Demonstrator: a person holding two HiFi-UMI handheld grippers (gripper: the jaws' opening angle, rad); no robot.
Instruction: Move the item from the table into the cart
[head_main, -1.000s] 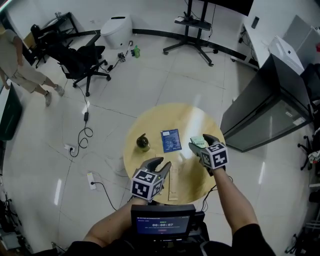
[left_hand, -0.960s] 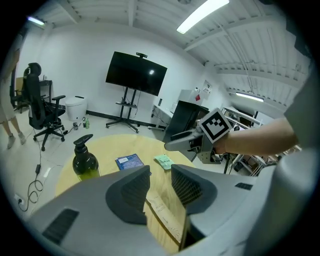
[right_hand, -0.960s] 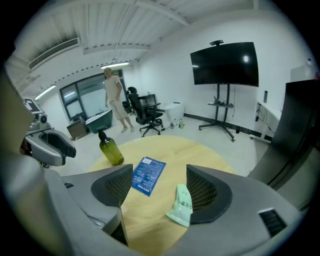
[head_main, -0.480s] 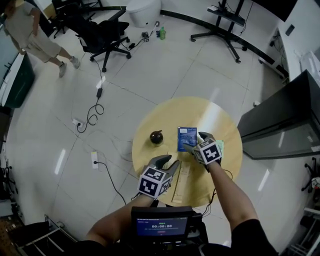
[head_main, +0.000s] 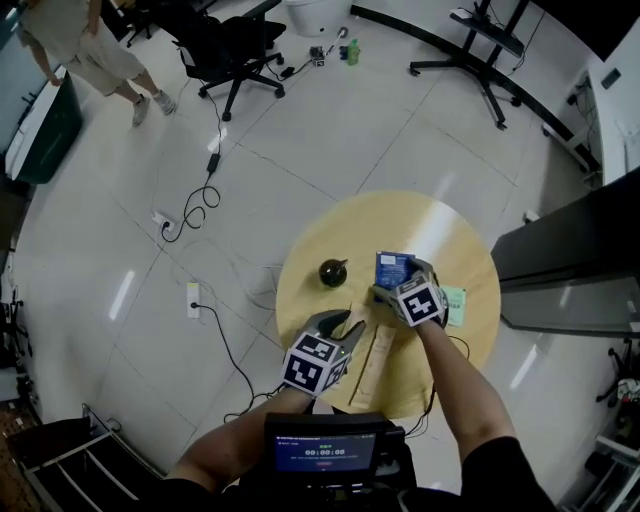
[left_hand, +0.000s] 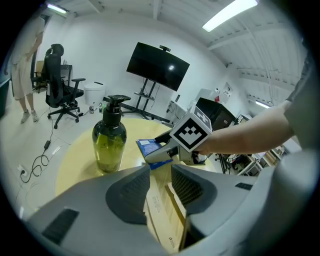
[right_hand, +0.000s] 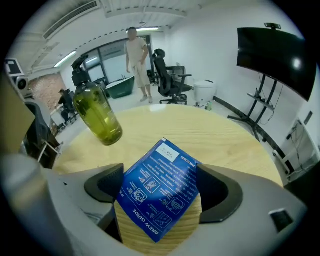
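A blue packet (head_main: 392, 267) (right_hand: 161, 186) printed with a brew guide lies on the round yellow table (head_main: 440, 225). My right gripper (head_main: 398, 285) (right_hand: 162, 189) stands over the packet's near end. Its jaws are opening, with the packet between them, and the pads do not press on it. A dark green pump bottle (head_main: 333, 271) (left_hand: 109, 137) (right_hand: 97, 116) stands upright left of the packet. My left gripper (head_main: 338, 326) (left_hand: 161, 176) hovers open near the table's front edge, with nothing held. The right gripper's marker cube (left_hand: 192, 132) shows in the left gripper view.
A long tan flat box (head_main: 375, 362) (left_hand: 165, 212) lies at the table's front, under the left gripper. A pale green pack (head_main: 455, 304) sits to the right. Dark cabinet (head_main: 575, 270) at right; floor cables (head_main: 200, 205), an office chair (head_main: 235, 40) and a person (head_main: 75, 45) far left.
My right gripper moved left from the green pack to the blue packet, and its jaws widened around it. The left gripper has barely moved. The head view shifted.
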